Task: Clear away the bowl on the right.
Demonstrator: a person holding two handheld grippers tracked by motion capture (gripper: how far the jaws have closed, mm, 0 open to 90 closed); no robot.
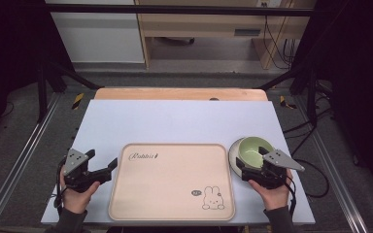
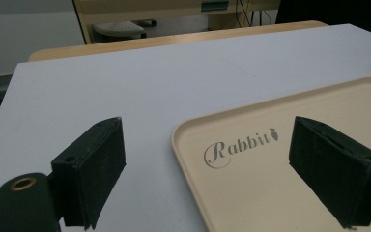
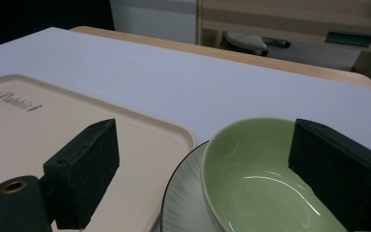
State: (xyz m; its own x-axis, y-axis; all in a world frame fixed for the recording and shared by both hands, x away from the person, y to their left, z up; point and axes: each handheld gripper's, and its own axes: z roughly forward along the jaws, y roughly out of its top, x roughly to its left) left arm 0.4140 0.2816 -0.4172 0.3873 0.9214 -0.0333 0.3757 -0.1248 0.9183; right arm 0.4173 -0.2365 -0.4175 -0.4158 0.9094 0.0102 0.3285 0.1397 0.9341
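The beige tray [image 1: 172, 182] carries the word "Rabbit" in grey script at its far left corner, with a small carrot mark after it, and a line drawing of a rabbit [image 1: 213, 199] near its right front corner, beside a small dark round badge too small to read. The tray lies flat at the front middle of the desk [image 1: 175, 121], which is covered by a pale sheet.

The left gripper [image 1: 104, 161], held in the person's left hand [image 1: 75, 191], has its jaws spread wide and holding nothing; in the left gripper view one jaw hangs over the bare desk and the other over the tray's left edge.

The right gripper [image 1: 253, 167], in the right hand [image 1: 273, 191], is likewise released, jaws wide apart. In the right gripper view one jaw stands over the tray's right corner and the other over the green bowl [image 3: 265, 183].

That bowl is glossy pale green inside, empty, and sits on a white ribbed saucer [image 3: 183, 203] just beside the tray's right edge.
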